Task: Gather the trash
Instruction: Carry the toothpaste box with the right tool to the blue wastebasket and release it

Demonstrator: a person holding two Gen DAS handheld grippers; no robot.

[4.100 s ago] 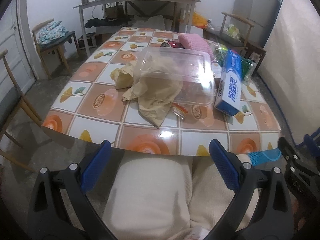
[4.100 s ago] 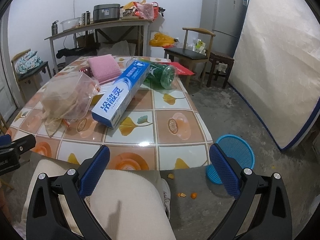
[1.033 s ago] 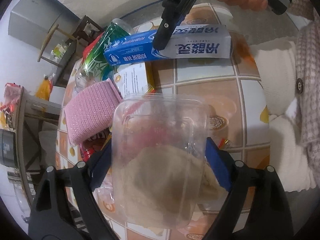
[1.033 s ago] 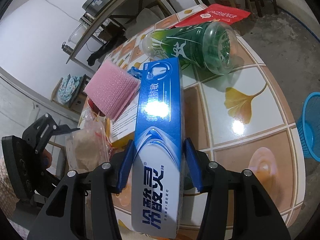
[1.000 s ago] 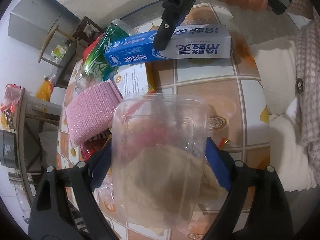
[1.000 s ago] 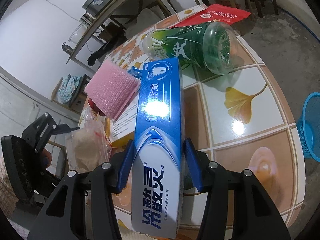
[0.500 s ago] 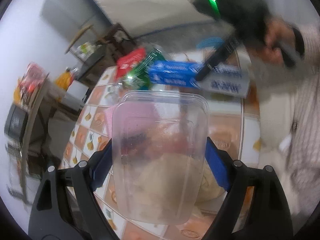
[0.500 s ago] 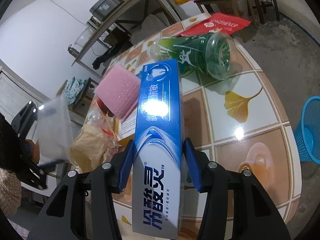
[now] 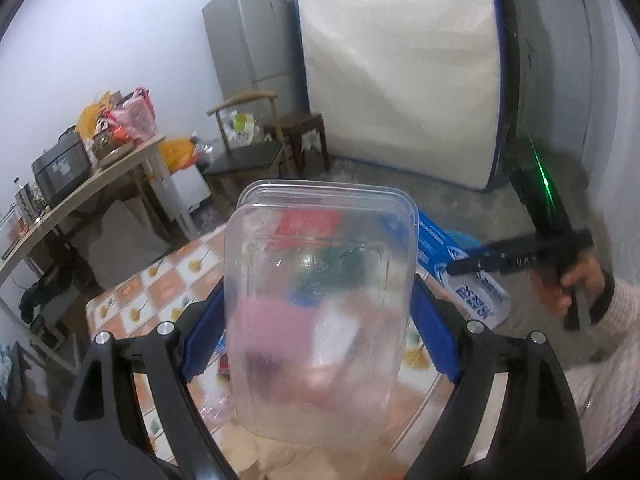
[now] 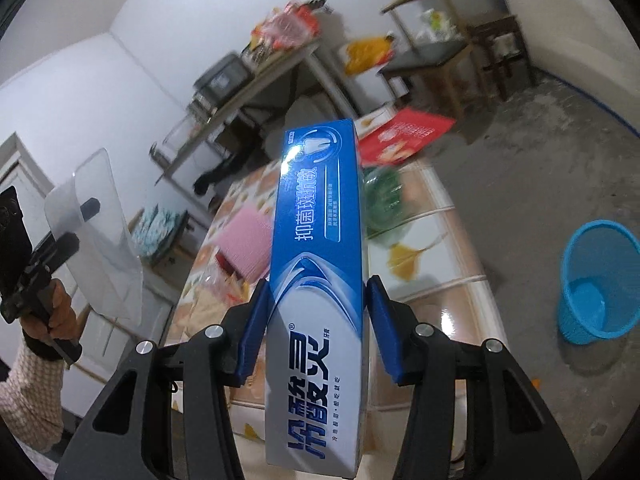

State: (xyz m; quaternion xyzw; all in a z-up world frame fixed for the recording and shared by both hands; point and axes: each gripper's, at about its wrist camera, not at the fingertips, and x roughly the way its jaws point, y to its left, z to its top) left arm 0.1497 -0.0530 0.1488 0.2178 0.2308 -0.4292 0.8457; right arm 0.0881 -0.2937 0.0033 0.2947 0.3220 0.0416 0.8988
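My left gripper [image 9: 318, 330] is shut on a clear plastic container [image 9: 320, 292] and holds it up above the tiled table [image 9: 132, 300]. The container also shows at the left of the right wrist view [image 10: 96, 236]. My right gripper [image 10: 316, 320] is shut on a blue toothpaste box [image 10: 318, 280], lifted off the table [image 10: 420, 280]. The box also shows in the left wrist view [image 9: 464, 280], behind the container. A blue mesh waste basket [image 10: 600, 284] stands on the floor to the right of the table.
On the table lie a pink sponge-like pad [image 10: 246, 246], a green bottle [image 10: 384, 200], a red packet [image 10: 404, 140] and brown paper [image 10: 212, 304]. A chair [image 9: 244, 152], fridge [image 9: 256, 44], mattress [image 9: 400, 64] and cluttered side table [image 9: 80, 196] stand beyond.
Both grippers have lifted their loads off the table and tilted upward. The brown paper has stayed on the table. The views now show more of the room and the blue basket.
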